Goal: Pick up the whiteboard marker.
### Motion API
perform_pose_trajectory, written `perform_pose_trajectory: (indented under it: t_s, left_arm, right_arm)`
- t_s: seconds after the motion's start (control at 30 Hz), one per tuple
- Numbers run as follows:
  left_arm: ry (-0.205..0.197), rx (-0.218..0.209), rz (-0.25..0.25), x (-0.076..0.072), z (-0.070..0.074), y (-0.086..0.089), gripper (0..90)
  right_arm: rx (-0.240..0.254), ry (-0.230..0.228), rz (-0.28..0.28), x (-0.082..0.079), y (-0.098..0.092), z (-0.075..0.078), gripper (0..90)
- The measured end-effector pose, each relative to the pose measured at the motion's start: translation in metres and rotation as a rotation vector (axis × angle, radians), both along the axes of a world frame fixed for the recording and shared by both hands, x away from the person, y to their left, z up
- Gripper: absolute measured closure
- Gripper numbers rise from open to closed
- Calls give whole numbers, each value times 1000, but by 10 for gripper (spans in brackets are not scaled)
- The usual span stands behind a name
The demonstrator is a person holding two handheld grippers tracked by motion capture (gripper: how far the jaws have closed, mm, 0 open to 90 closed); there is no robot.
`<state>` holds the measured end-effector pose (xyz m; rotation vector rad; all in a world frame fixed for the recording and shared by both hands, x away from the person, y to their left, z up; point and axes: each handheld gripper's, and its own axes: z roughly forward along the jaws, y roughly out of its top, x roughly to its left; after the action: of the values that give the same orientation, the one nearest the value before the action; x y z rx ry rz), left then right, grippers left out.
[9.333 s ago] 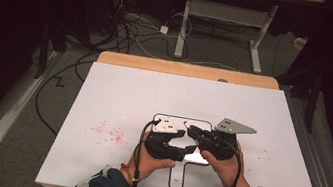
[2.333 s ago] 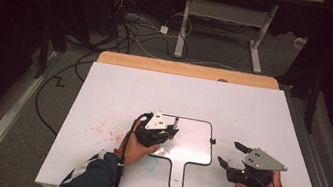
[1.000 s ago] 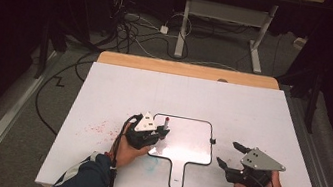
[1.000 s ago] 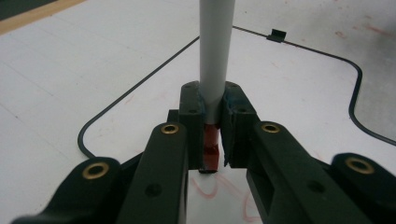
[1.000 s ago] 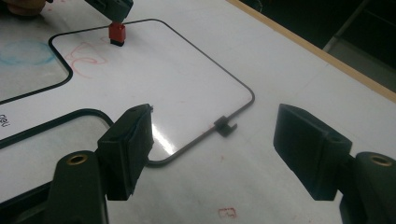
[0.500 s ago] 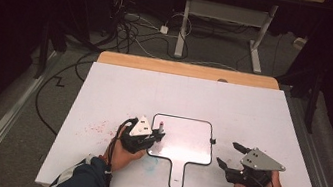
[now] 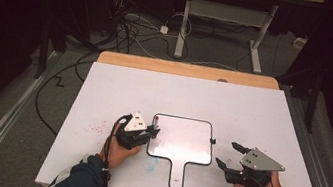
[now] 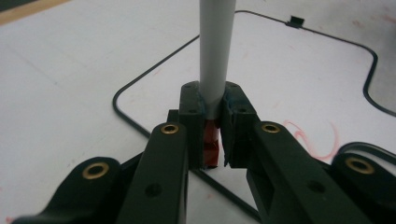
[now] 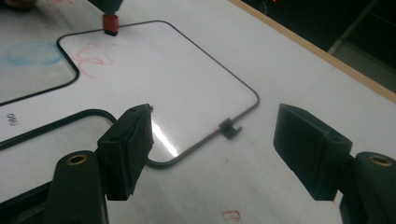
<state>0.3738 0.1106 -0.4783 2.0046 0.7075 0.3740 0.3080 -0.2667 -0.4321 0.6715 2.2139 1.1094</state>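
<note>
Left gripper (image 7: 150,132) is clamped on a grey-barrelled marker (image 8: 214,51) with a red end, jaws pinched tight on the barrel, sitting at the left edge of the paddle-shaped whiteboard (image 7: 182,141) near its top-left corner. Faint red scribble (image 9: 91,57) on the board. Right gripper (image 7: 228,156) rests on the table (image 7: 263,109) just right of the board, jaws spread, nothing between them.

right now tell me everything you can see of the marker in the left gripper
The marker is a plain grey-white tube with a red end. The left gripper is shut on it near that end. It stands roughly upright over the left edge of the whiteboard, red end up in the high view. The writing tip is hidden.
</note>
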Motion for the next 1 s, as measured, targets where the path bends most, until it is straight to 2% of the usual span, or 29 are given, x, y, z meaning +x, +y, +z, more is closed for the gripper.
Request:
perform_pose_trajectory:
  t_s: [0.1, 0.2, 0.27, 0.33, 0.47, 0.5, 0.57, 0.6, 0.7, 0.83, 0.87, 0.93, 1.0]
  left_arm:
    - [-25, 33, -40, -8, 1, -11, 788]
    - [-28, 35, -99, -15, 2, -30, 788]
    - [-48, 48, -151, -20, 2, -44, 788]
    - [-44, 29, -190, -20, 2, -51, 788]
    - [-51, 56, -193, -27, 3, -56, 788]
    - [-65, 56, -207, -25, 3, -55, 788]
    - [-69, 59, -195, -20, 3, -51, 788]
    - [-60, 74, -149, -18, 3, -48, 788]
    - [-35, 53, -106, -8, 2, -40, 788]
    - [-29, 44, -141, -17, 2, -40, 788]
    - [-39, 27, -193, -20, 1, -43, 787]
    - [-64, 63, -212, -28, 3, -49, 788]
    - [-55, 61, -225, -34, 3, -53, 788]
  right_arm:
    - [-2, -5, 13, -2, 2, 1, 289]
    - [-17, -8, 24, -2, 3, -1, 288]
    - [-23, -4, 24, -2, 5, -1, 287]
    - [-27, -9, 30, -2, 5, -1, 287]
    - [-35, -8, 33, -2, 5, -2, 287]
    - [-35, -7, 29, -3, 5, -2, 287]
    - [-33, -7, 31, -2, 4, -2, 287]
    - [-35, -8, 30, -2, 4, -2, 287]
    - [-38, -10, 29, -3, 5, -2, 287]
    - [-46, -14, 34, -3, 5, -2, 286]
    - [-44, -10, 32, -3, 5, -3, 287]
    - [-48, -9, 33, -3, 5, -3, 286]
    - [-46, -9, 33, -3, 6, -3, 286]
